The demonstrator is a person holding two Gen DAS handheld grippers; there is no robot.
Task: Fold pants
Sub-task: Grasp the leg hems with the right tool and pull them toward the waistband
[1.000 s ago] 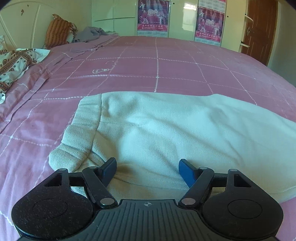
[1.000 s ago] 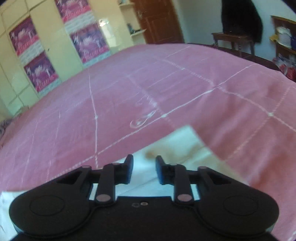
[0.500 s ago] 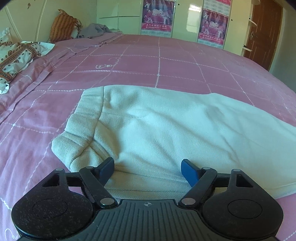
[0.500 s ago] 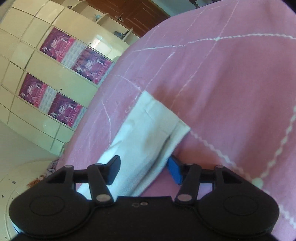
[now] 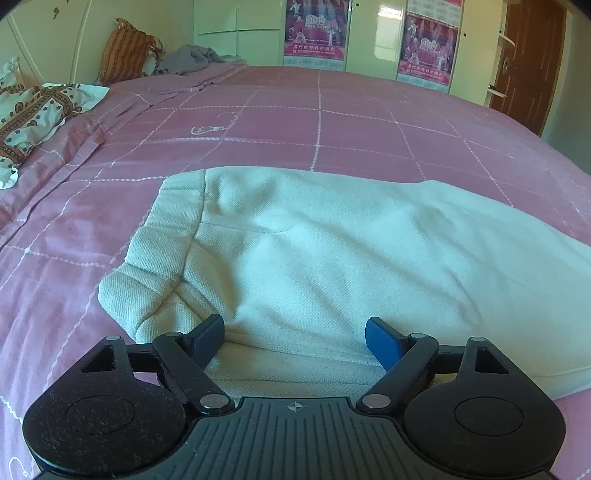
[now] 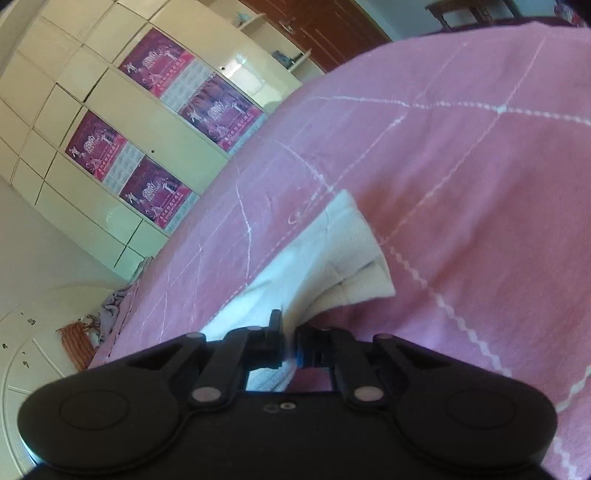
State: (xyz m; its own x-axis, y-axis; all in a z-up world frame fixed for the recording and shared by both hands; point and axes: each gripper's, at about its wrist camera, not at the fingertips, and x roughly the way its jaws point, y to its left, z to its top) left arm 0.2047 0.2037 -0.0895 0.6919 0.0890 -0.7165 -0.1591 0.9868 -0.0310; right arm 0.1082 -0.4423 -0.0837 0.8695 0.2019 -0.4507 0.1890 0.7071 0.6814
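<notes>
Lying flat across a pink bedspread (image 5: 332,122) with white grid stitching: cream pants (image 5: 332,251), waistband bunched toward the left of the left wrist view, legs running off to the right. Hovering low at the near edge of the fabric, left tongs (image 5: 294,338) spread wide apart, blue pads on either side of a fold, gripping nothing. Clamped together on a thin pinch of the pants (image 6: 332,258) near the hem end in the right wrist view, right tongs (image 6: 289,345), camera rolled sideways, cloth rising a little off the bed toward the fingers. Seen behind: cream wardrobe doors (image 6: 110,122) carrying magenta calendar posters (image 5: 316,29), a brown door (image 5: 528,62), a striped orange cushion (image 5: 125,51), a grey garment (image 5: 188,59) heaped at the bed's far corner, and a patterned pillow (image 5: 33,114) at the left edge.
</notes>
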